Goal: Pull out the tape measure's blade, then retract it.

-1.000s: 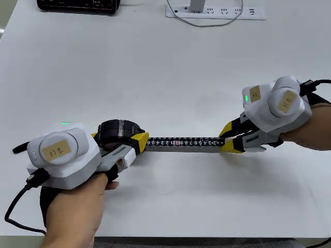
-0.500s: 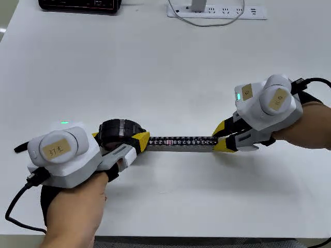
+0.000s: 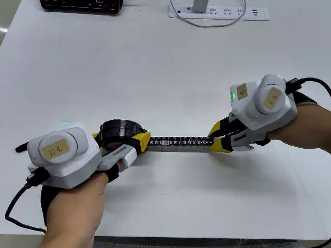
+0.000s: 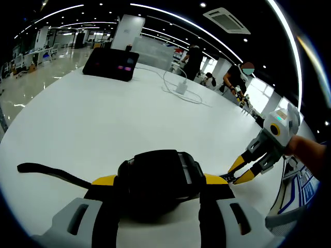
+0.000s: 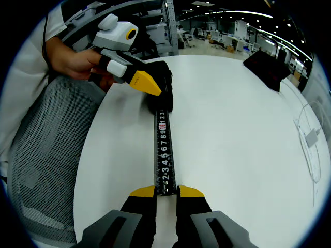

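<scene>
Near the front edge of the white table (image 3: 155, 62), left of centre, the left gripper (image 3: 130, 148) has its 2 jaws clamped on the black tape measure (image 3: 118, 132). Toward the right edge, the right gripper (image 3: 216, 138) pinches the tip of the numbered blade (image 3: 178, 141), stretched straight between them.

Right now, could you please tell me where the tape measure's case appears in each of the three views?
Head view: the case sits lower left, clamped in the left tool.
Left gripper view: bottom centre, between that tool's own jaws.
Right gripper view: upper centre, at the far end of the blade that the right tool pinches.
Shared landmark: the black device at the far edge of the table.
</scene>
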A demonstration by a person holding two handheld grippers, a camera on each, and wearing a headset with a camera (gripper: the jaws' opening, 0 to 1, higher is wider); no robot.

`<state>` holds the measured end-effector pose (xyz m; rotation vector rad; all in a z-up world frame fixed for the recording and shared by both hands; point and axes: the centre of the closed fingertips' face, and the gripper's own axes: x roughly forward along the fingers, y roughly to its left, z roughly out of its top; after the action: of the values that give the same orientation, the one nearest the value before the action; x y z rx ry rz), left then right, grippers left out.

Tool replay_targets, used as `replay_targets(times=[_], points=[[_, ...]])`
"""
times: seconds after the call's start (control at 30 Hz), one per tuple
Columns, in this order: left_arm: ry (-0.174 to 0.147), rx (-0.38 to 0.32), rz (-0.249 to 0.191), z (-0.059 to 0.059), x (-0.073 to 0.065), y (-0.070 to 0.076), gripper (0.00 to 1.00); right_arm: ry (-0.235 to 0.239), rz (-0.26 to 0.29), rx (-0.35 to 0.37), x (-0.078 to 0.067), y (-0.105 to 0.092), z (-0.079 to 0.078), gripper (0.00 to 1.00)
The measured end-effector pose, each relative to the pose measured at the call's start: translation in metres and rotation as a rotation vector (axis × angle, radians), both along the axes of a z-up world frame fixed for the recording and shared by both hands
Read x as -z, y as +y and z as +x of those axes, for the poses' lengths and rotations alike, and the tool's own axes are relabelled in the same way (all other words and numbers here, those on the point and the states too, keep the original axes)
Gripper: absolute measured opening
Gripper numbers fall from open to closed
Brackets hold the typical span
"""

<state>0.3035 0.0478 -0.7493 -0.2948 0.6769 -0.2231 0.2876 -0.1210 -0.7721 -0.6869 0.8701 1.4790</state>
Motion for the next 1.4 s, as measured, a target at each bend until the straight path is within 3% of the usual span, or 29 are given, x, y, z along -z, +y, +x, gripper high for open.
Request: replay_targets(times=[1.4], points=[[0.000, 0.004, -0.013, 0.000, 0.000, 0.000, 0.57, 0.023, 0.080, -0.014, 0.003, 0.051, 0.002, 0.10]])
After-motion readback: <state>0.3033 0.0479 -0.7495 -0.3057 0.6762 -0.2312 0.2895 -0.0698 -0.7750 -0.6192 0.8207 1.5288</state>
